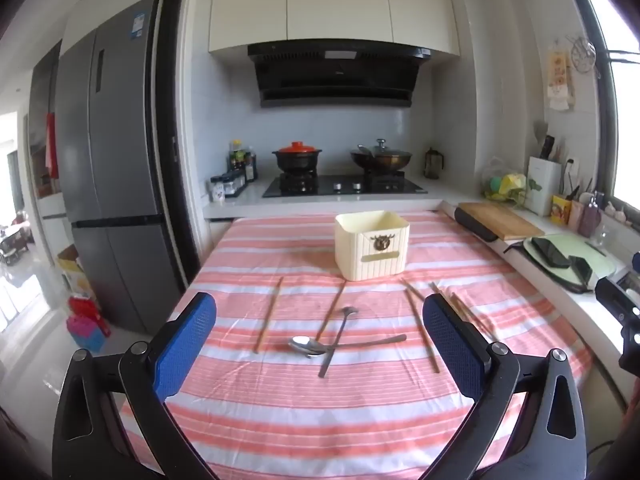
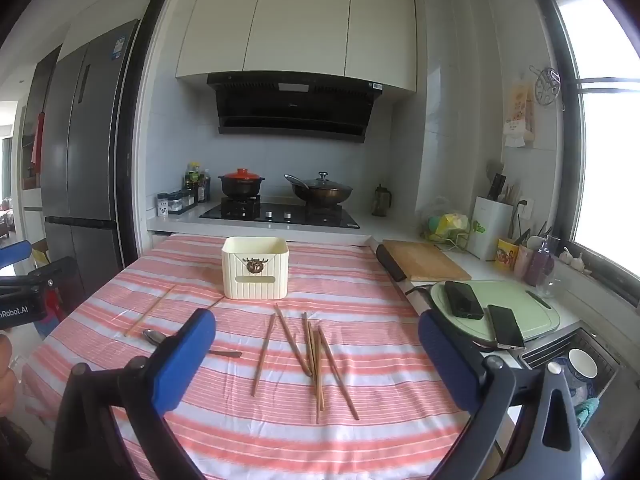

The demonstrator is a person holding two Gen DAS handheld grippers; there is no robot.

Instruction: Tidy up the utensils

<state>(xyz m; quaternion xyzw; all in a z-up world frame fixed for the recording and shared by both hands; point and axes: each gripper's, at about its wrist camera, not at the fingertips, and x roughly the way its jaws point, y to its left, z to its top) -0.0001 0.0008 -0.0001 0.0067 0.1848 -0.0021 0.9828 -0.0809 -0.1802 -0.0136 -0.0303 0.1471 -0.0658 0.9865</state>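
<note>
Cream ribbed holder box (image 1: 372,246), open-topped, upright at far middle of striped counter (image 1: 280,420), brown emblem and slot on front face. Two metal spoons (image 1: 320,344) lying crossed in front of box: one bowl toward left, handle running right; other handle running near-to-far over it. Single wooden chopstick (image 1: 269,314) left of spoons, another slanting from box toward spoons. Loose cluster of wooden chopsticks (image 2: 314,356) right of spoons, overlapping, mostly lying near-to-far.
</note>
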